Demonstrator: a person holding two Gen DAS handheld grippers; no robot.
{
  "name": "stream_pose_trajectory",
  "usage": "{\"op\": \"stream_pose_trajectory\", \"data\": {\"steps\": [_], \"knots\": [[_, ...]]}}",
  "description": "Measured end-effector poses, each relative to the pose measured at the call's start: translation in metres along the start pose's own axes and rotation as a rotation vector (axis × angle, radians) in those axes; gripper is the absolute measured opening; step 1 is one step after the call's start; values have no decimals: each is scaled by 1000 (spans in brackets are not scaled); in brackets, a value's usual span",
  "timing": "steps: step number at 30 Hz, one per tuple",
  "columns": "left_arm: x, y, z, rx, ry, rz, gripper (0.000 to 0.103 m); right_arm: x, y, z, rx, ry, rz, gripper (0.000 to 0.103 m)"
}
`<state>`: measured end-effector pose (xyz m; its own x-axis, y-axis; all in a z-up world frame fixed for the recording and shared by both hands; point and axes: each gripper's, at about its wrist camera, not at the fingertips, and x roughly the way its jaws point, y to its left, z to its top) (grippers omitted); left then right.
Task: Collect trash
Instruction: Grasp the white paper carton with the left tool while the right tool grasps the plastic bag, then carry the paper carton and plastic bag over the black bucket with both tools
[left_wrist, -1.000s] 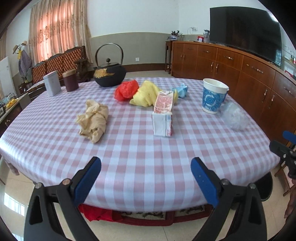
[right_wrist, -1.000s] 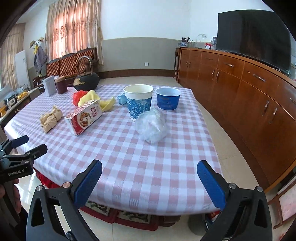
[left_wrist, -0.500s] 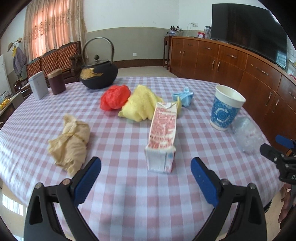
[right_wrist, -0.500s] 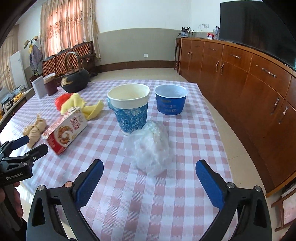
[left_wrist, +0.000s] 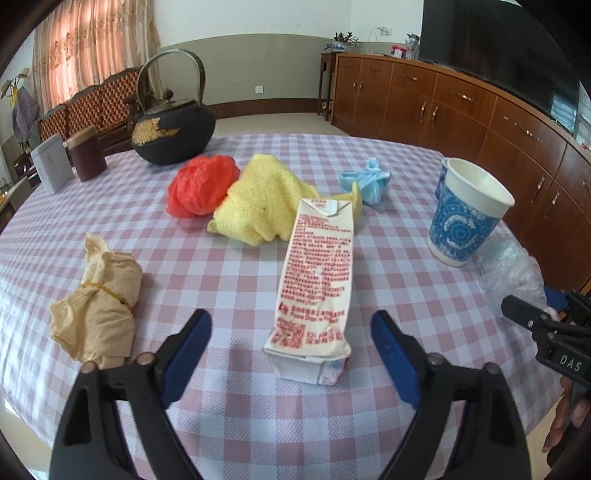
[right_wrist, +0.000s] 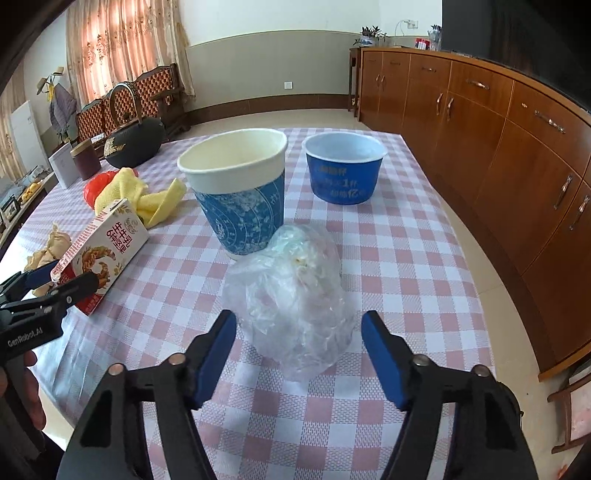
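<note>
Both tools spread apart for grabs: left tool (left_wrist: 290, 334) lined up on milk carton (left_wrist: 316, 280) frame center, right tool (right_wrist: 298, 338) straddling clear plastic bag (right_wrist: 291, 295) on table (right_wrist: 399, 266).

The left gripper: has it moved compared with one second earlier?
Yes. The left gripper has advanced over the table toward the carton, which now lies just ahead of its open fingers.

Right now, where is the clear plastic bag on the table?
In the right wrist view, the clear plastic bag lies just ahead of the open right tool, in front of the patterned paper cup, near the table's right edge.
</note>
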<state>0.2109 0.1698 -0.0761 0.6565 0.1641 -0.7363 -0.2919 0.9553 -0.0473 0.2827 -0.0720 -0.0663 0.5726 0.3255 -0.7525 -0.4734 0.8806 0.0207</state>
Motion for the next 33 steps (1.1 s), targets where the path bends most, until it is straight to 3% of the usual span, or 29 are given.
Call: {"op": "stream_pose_trajectory", "data": {"steps": [1,3,4,7,23,33], "knots": [[2,0,1,-1,6,0,79,1,0,0,2,3,4,51],[6,0,0,2,31,-12,54,3,-2,-1,6,15,16,32],[8,0,0,4,41,-26,46,3,-2,-1,7,15,19,28],[6,-3,-3,24,31,-42,39,-3,-4,-4,4,-1,37,15],[-46,-26,-16,77,-58,-115,35,-74,-28,-27,32,-120,34,12],[-81,-73,-43,151,-71,-215,35,-154,-92,-74,106,-181,-89,12]]}}
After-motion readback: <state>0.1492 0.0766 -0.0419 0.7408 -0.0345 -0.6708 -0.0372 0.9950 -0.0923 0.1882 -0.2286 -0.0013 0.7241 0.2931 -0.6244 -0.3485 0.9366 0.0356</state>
